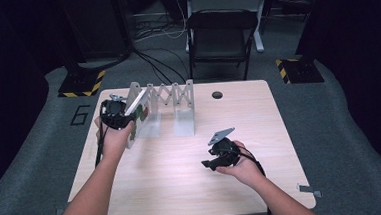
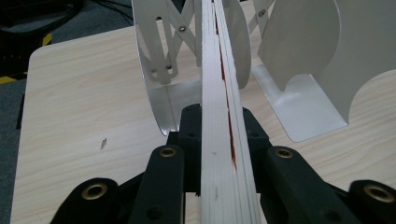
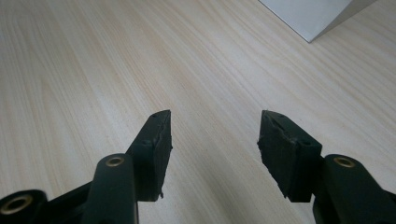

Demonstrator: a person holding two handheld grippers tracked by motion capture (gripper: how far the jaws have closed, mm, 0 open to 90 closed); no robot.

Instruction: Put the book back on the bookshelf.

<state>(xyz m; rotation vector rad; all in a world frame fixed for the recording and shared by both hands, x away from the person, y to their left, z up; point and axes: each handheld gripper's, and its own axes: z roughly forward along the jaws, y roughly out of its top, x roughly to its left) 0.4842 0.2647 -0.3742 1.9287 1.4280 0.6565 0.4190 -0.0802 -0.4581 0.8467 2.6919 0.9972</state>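
High view: the left gripper [image 1: 120, 113] sits at about 10 o'clock on the table [image 1: 183, 188], its jaws clamped on a thin book [image 1: 138, 115] that stands tilted at the left end of the white folding rack [image 1: 170, 96], against the rack's leftmost plate. Left gripper view: the book's [image 2: 219, 116] page edge runs straight up between the two black jaws, with the rack's [image 2: 308, 60] plates to either side. The right gripper [image 1: 215, 159] rests at about 4 o'clock, well apart from the rack, its jaws moderately wide with only bare table [image 3: 140, 56] between them.
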